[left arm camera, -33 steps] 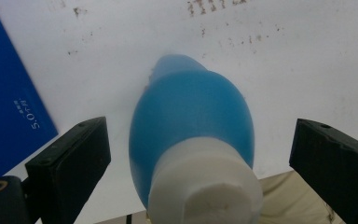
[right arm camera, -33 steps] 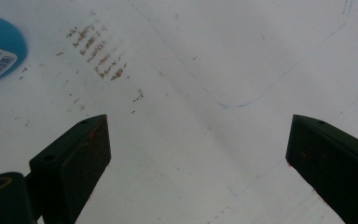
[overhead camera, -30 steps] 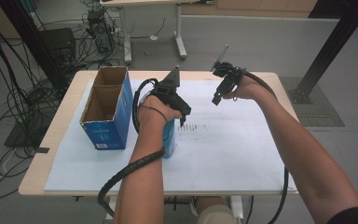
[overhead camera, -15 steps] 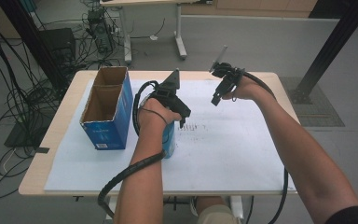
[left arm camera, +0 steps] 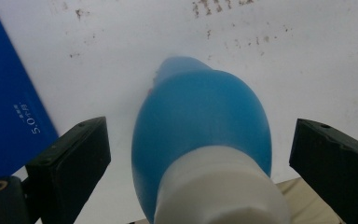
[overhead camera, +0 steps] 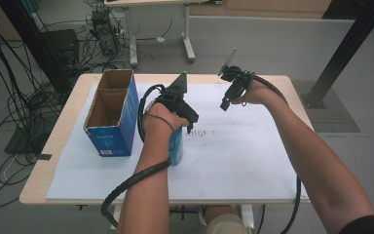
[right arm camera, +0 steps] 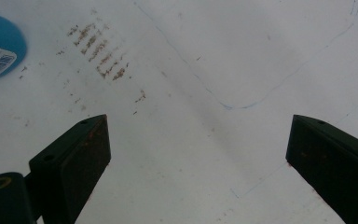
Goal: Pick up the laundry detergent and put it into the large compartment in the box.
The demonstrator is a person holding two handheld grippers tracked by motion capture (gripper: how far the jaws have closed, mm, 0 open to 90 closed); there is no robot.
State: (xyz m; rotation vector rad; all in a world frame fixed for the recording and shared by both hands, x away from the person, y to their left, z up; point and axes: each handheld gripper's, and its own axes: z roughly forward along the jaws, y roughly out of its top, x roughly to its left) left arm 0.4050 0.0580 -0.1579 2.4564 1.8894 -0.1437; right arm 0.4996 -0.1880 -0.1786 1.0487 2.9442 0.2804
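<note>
A wooden table (overhead camera: pixel 68 131) carries white sheet (overhead camera: pixel 233 161), blue box (overhead camera: pixel 112 139), bottle (overhead camera: pixel 177 146).

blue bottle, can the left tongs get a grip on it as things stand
Probably yes: the left tongs are open with a jaw on either side of the blue bottle, and nothing lies between jaws and bottle.

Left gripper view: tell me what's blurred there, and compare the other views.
Left gripper view: the blue bottle and its white cap are soft, too close. Right gripper view: the stained white sheet is sharper. High view: even light, faint shadows.
</note>
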